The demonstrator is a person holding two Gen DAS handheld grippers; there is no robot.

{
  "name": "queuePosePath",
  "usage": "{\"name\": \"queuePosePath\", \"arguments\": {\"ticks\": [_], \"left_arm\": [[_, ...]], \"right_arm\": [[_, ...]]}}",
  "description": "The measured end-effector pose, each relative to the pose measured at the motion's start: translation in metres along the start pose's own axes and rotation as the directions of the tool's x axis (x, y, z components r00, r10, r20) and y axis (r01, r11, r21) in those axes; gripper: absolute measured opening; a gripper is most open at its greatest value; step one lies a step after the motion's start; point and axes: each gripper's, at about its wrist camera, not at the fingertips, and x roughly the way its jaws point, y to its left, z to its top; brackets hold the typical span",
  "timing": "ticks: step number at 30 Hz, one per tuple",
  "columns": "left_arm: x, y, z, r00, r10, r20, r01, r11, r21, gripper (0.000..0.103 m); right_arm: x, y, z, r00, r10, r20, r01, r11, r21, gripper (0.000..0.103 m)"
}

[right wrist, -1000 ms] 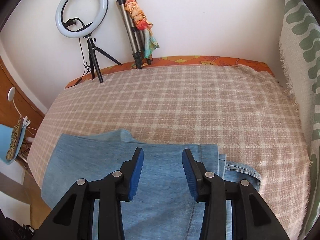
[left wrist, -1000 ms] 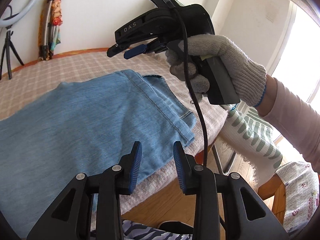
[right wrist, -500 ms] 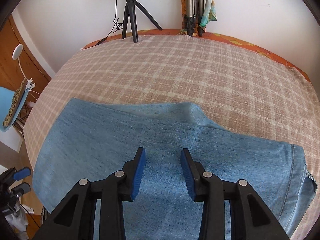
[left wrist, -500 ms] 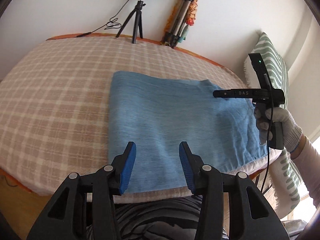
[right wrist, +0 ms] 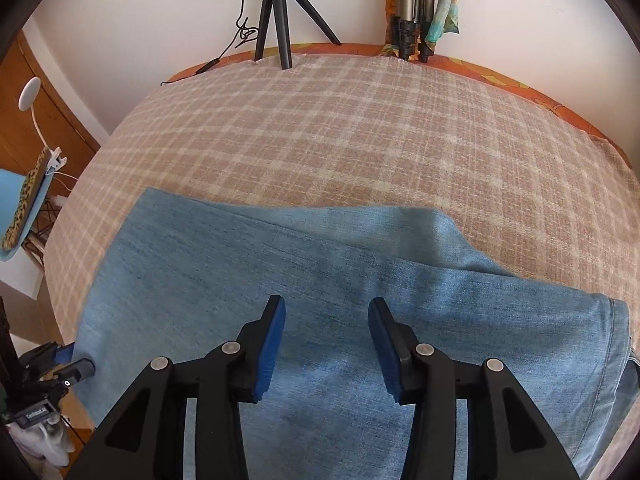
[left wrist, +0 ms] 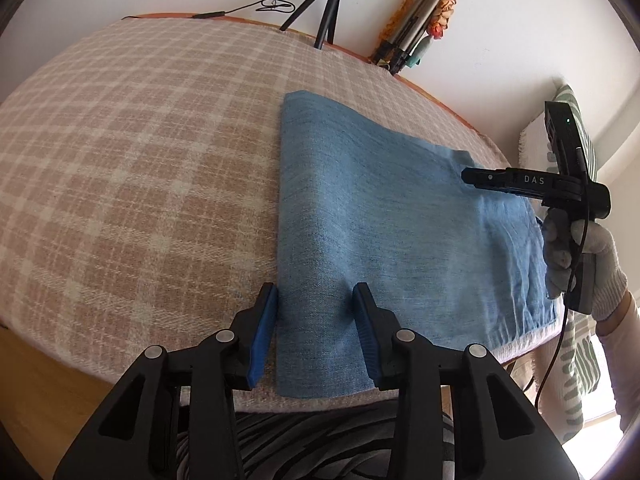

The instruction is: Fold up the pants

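Note:
Folded light-blue denim pants lie flat on the plaid-covered table, near its front edge. My left gripper hovers low over the pants' left edge, which runs just inside its left pad; the jaws are closing and the pads are not pressing on the cloth. My right gripper points down over the middle of the pants, its jaws opening with nothing held. A gloved hand holds the right gripper above the waistband end. The left gripper shows at the pants' lower left corner.
A black tripod and a folded tripod wrapped in a scarf stand at the table's far edge by the wall. A green-patterned cloth hangs at the right. A blue chair stands off the left side. Wooden floor lies below the front edge.
The left gripper swung from the waistband end to the pants' left edge and came lower. The right gripper moved left and down over the pants, and its jaws widened.

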Motion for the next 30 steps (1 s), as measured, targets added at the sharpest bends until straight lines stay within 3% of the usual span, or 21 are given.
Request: {"name": "queuePosePath", "arguments": {"ticks": [6,11,19,23,30], "left_arm": [[-0.001,0.003,-0.004,1.0,-0.003,0.018,0.003,1.0,0.019,0.025],[-0.004,0.008,-0.008,0.999,-0.037,0.03,0.037,0.999,0.005,0.017],[-0.009,0.01,-0.011,0.996,-0.063,0.056,0.063,0.998,0.001,0.013],[-0.011,0.01,-0.01,0.995,-0.074,0.065,0.074,0.997,0.004,0.011],[-0.015,0.001,-0.006,0.992,-0.082,0.092,0.08,0.996,0.027,0.01]], "right_arm": [[0.006,0.067,0.027,0.988,0.147,-0.051,-0.149,0.988,-0.04,0.058],[0.032,0.129,0.046,0.98,0.15,-0.128,-0.164,0.981,-0.104,0.065],[0.072,0.178,0.066,0.97,0.095,-0.223,-0.126,0.984,-0.126,0.065],[0.091,0.192,0.069,0.961,0.015,-0.276,-0.06,0.986,-0.156,0.065],[0.118,0.208,0.068,0.923,-0.109,-0.368,0.032,0.977,-0.209,0.065]]}}
